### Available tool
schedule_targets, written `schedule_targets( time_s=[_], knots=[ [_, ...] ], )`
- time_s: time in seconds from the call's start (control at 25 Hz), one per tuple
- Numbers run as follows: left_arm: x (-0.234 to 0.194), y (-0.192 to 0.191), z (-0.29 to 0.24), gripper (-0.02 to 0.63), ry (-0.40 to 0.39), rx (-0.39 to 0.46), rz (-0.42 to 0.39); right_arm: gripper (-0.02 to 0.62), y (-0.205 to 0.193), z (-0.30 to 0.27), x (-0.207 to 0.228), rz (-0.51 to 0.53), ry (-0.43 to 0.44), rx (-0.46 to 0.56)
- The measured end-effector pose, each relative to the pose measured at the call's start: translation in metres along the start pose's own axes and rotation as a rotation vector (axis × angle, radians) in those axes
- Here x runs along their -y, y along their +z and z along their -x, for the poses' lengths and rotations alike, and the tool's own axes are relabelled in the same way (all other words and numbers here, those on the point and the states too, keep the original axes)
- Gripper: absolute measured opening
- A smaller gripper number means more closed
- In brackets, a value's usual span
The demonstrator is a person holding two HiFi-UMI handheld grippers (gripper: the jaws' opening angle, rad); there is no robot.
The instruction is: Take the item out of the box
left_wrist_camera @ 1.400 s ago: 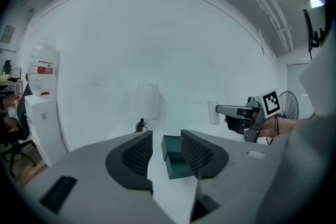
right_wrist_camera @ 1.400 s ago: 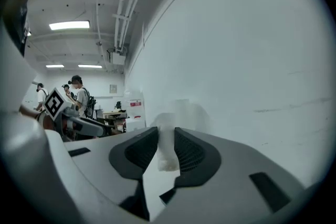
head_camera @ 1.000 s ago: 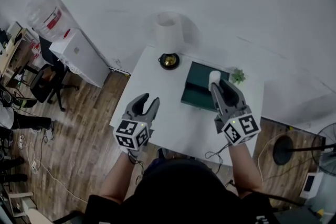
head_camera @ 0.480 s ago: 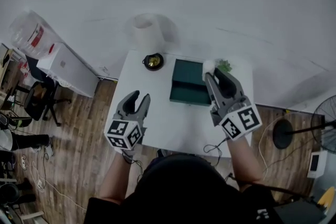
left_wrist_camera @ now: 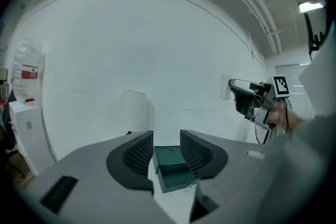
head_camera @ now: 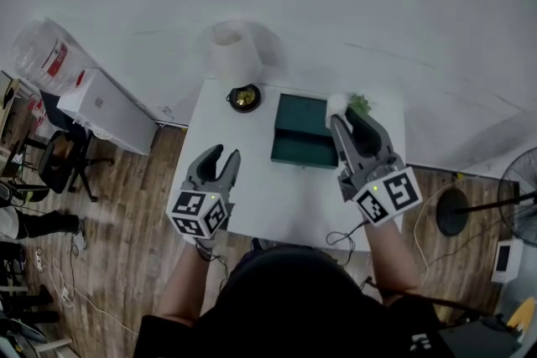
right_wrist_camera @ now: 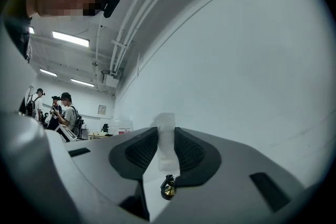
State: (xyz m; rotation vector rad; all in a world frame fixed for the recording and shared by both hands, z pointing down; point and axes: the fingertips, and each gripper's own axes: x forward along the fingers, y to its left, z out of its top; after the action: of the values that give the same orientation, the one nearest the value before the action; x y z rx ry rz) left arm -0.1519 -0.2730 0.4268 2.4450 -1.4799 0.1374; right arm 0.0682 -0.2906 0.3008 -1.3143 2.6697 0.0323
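Head view: my right tool is clamping the white item, holding it up over the far right corner of the green box on the desk. My left tool is hanging released and empty, near-left of the box.

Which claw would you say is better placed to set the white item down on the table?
Right. The right claw grips the white item at the box's far corner; the left claw is empty, off by the table's front.
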Motion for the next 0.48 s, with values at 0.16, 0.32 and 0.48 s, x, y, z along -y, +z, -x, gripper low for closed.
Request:
schedule_targets(
  time_s=[0.16,0.32,0.48],
  knots=[
    [0.0,-0.005,0.001,0.156,0.006,-0.007,0.006,0.097,-0.002,0.001,-0.004,0.012,0.015,-0.007],
    [-0.001,-0.008,0.003,0.156,0.011,-0.012,0.01,0.092,-0.001,0.001,-0.006,0.012,0.018,-0.004],
    [-0.003,-0.012,0.003,0.156,0.017,-0.018,0.016,0.091,-0.002,0.001,-0.004,0.008,0.014,0.002]
  ],
)
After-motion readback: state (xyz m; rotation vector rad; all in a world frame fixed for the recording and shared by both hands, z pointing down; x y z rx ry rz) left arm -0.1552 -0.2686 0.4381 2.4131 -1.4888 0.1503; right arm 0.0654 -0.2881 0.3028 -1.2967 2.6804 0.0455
